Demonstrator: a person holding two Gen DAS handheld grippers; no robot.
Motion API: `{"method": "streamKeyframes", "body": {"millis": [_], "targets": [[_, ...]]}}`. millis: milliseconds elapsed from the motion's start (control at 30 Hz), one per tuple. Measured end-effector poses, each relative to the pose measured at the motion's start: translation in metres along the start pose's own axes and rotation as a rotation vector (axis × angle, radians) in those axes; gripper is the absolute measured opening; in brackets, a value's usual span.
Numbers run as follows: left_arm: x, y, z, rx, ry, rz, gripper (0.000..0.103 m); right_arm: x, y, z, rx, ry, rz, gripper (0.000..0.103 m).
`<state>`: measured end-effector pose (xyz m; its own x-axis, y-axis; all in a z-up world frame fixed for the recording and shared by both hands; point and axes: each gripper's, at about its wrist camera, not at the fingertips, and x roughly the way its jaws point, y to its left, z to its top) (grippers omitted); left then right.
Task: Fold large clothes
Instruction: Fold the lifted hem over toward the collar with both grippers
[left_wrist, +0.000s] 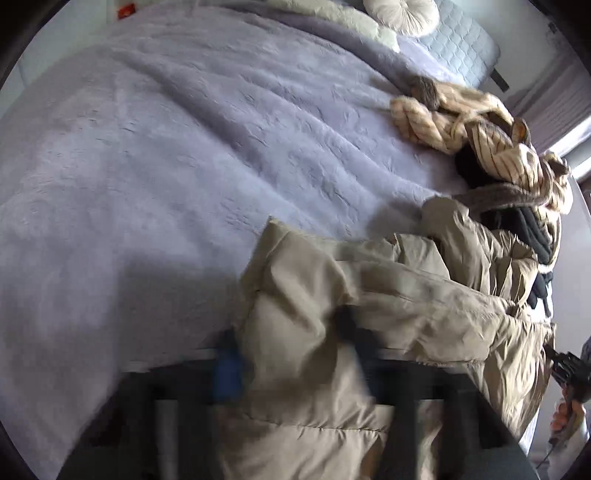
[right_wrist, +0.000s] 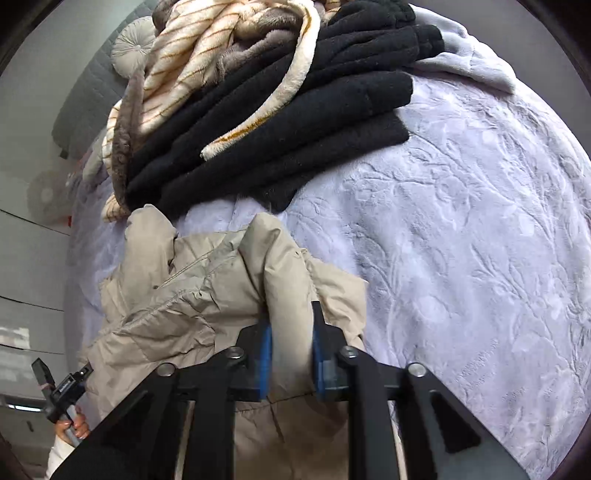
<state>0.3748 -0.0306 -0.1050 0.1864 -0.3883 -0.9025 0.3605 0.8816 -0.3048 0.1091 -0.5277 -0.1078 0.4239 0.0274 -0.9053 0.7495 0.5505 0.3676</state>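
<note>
On the lilac blanket (right_wrist: 461, 221), the beige puffer jacket (right_wrist: 207, 295) lies crumpled.

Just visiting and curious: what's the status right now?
Left gripper and right gripper both shut on beige puffer jacket, bunched on lavender bedspread. Black garment and striped blanket piled just beyond.
</note>
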Motion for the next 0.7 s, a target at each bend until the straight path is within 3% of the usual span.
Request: {"method": "streamKeyframes", "body": {"millis": [67, 167, 367, 500, 567, 700], "targets": [[0.007, -0.007, 0.004, 0.001, -0.030, 0.045, 0.023, 0.006, 0.011, 0.005, -0.064, -0.026, -0.071, 0.015], [0.024, -0.014, 0.013, 0.001, -0.074, 0.135, 0.023, 0.027, 0.017, 0.014, -0.107, -0.039, -0.155, 0.014], [0.066, -0.037, 0.010, 0.101, -0.102, 0.299, 0.023, 0.072, 0.001, 0.022, -0.074, -0.013, -0.224, 0.014], [0.063, -0.038, 0.015, 0.086, -0.102, 0.314, 0.023, 0.073, -0.004, 0.028, -0.054, -0.014, -0.241, 0.018], [0.041, -0.032, 0.018, 0.047, -0.122, 0.300, 0.023, 0.058, -0.005, 0.029, -0.042, -0.033, -0.249, 0.025], [-0.009, -0.018, 0.012, 0.041, -0.169, 0.272, 0.023, 0.017, -0.008, 0.023, -0.059, -0.079, -0.232, 0.027]]}}
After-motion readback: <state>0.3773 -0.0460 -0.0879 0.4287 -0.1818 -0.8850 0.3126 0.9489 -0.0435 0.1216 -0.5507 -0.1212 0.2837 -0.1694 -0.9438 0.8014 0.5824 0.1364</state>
